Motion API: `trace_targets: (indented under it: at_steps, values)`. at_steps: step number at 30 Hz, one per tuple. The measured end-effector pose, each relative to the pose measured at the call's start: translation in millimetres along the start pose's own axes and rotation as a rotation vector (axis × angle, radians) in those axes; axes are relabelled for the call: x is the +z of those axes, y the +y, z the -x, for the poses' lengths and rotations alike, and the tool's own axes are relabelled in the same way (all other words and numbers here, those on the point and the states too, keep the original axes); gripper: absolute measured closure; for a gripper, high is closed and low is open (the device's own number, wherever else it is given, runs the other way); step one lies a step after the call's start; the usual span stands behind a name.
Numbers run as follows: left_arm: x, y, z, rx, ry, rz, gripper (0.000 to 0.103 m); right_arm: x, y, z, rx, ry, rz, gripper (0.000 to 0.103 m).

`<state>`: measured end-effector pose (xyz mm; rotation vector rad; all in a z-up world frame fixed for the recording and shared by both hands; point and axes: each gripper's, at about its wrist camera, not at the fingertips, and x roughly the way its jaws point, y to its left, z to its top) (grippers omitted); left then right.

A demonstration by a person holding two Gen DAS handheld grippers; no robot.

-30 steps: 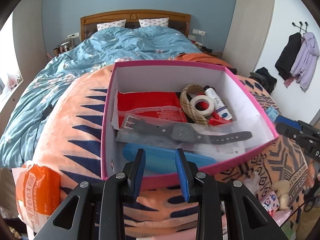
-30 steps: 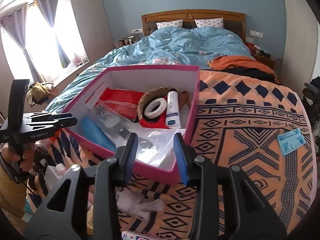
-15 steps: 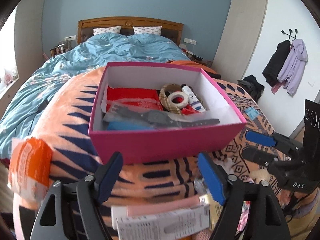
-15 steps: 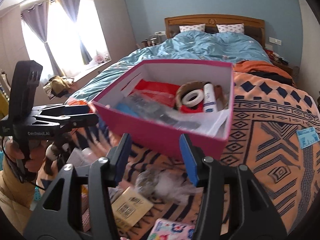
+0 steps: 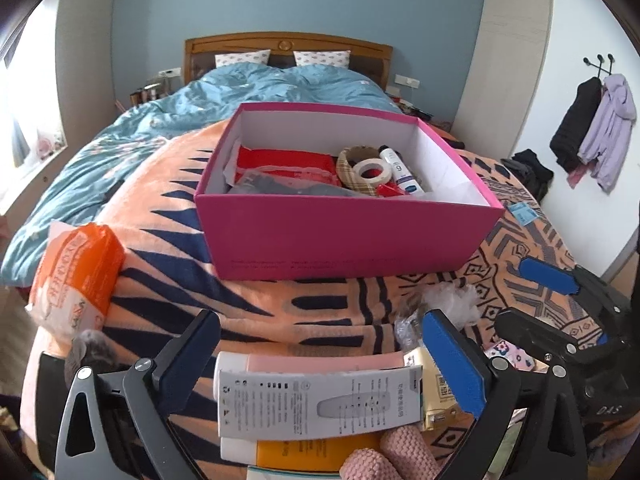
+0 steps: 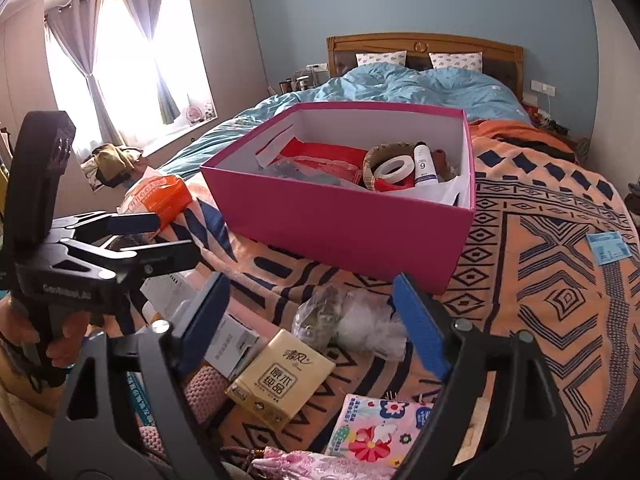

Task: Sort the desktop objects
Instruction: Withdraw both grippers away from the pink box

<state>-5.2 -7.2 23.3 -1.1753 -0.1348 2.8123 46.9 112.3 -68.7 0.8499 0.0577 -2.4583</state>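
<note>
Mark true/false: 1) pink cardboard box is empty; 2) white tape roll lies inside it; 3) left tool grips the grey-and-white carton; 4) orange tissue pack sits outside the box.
1) Pink cardboard box is empty: false, it holds several items.
2) White tape roll lies inside: true.
3) Left tool grips the grey-and-white carton: false, its jaws are opening, pads clear of the carton.
4) Orange tissue pack sits outside: true, on the blanket.

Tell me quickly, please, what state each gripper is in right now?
Left gripper: jaws opening wide, holding nothing; a grey printed box lies below them.
Right gripper: jaws opening, holding nothing; a crumpled plastic bag lies beyond.
</note>
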Motion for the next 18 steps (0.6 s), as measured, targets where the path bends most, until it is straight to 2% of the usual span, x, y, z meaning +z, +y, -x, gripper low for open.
trace_targets:
  at_steps: [14, 18]
  values:
    - [-8.3, -6.0, 3.6, 0.051, -0.004, 0.007, 0.001, -5.5, 5.1, 6.1, -0.019, -0.031, 0.004, 0.014]
    - [-11.4, -7.9, 3.1, 0.092, -0.017, -0.006, 0.001, -6.4, 4.8, 5.0, -0.022, -0.032, 0.000, 0.014]
